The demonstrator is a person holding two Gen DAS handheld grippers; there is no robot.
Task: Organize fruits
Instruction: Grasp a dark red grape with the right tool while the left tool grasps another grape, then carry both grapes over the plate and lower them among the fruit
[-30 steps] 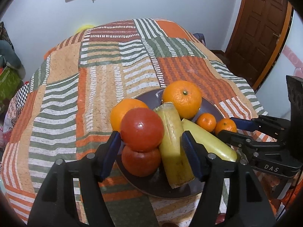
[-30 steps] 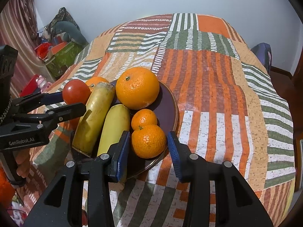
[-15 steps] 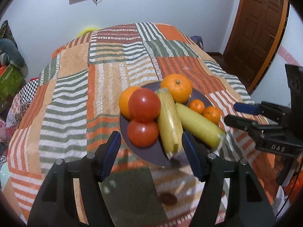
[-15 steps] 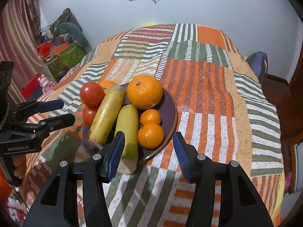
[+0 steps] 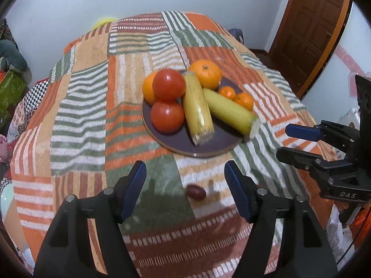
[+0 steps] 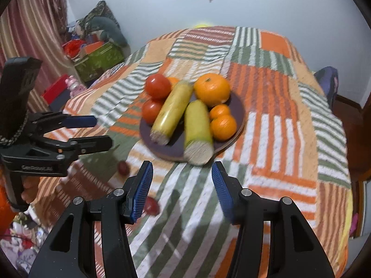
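Observation:
A dark round plate (image 5: 215, 146) (image 6: 238, 108) on the patchwork tablecloth holds two red tomatoes (image 5: 168, 87) (image 6: 158, 86), a large orange (image 5: 205, 74) (image 6: 211, 89), another orange (image 5: 148, 90), two small mandarins (image 5: 243, 100) (image 6: 223, 127) and two yellow corn cobs (image 5: 197, 111) (image 6: 197, 129). A small dark red fruit (image 5: 196, 191) (image 6: 123, 168) lies on the cloth in front of the plate; a second one (image 6: 151, 205) lies nearer the right gripper. My left gripper (image 5: 185, 185) (image 6: 92, 132) is open and empty, short of the plate. My right gripper (image 6: 182, 185) (image 5: 292, 141) is open and empty too.
The table (image 5: 81, 106) is covered by a striped patchwork cloth and drops off at its edges. A brown door (image 5: 308, 27) stands at the right. Boxes and soft toys (image 6: 97, 53) are piled on the floor at the left, by a curtain.
Both grippers have pulled back and up from the plate, so the plate looks smaller and farther. The small dark red fruits on the cloth have come into view. Both stay open.

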